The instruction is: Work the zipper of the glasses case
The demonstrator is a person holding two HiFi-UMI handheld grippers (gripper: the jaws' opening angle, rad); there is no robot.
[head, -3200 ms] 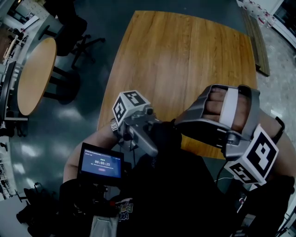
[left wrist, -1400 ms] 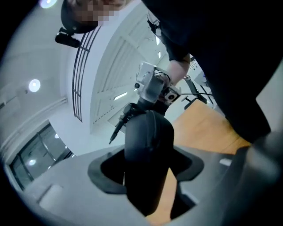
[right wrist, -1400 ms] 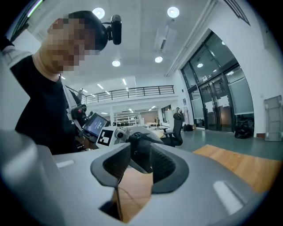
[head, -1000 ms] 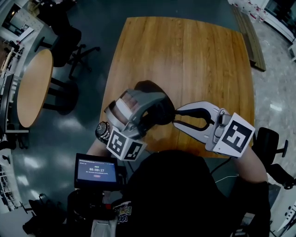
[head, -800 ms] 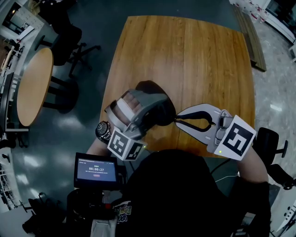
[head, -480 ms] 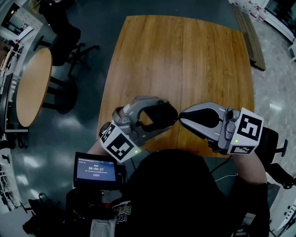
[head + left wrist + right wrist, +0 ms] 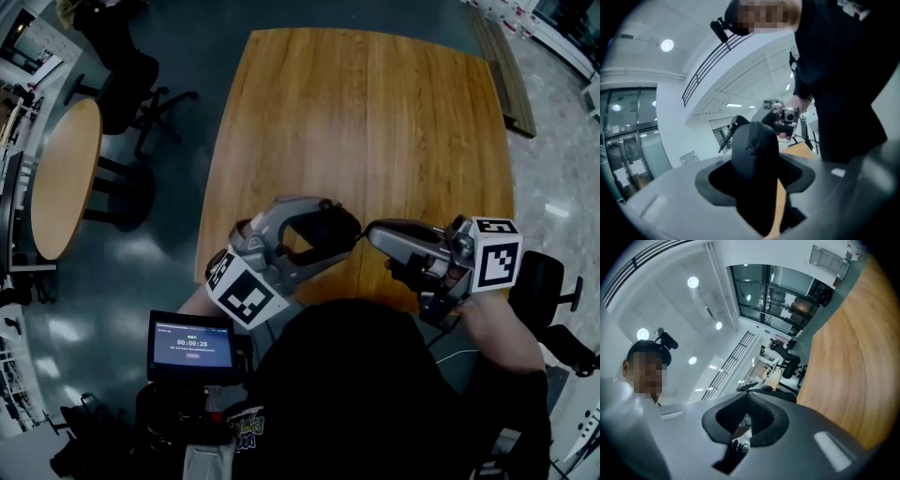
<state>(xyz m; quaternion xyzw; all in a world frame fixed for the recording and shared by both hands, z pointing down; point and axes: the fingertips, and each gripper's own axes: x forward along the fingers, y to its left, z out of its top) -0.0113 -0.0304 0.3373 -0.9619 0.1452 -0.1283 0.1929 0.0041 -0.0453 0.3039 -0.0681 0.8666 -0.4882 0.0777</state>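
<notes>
Left gripper (image 7: 343, 229): jaws clamped across black glasses case (image 7: 321, 225), above near edge of wooden table (image 7: 375, 112); grip firm, no twisting.
Right gripper (image 7: 368, 232): jaws pinched together, apparently on zipper pull (image 7: 746, 421); steady pull along the track, no yanking.

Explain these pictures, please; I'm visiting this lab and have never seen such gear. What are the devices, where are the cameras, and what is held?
No robot here: a person holds a hand-operated gripper in each hand. The top-down picture comes from a camera on the person's head; the other two come from cameras riding on the grippers, looking along their fingers. The left gripper clamps a black glasses case over the wooden table's near edge. The right gripper is closed at the case's end, apparently on its zipper pull.
</notes>
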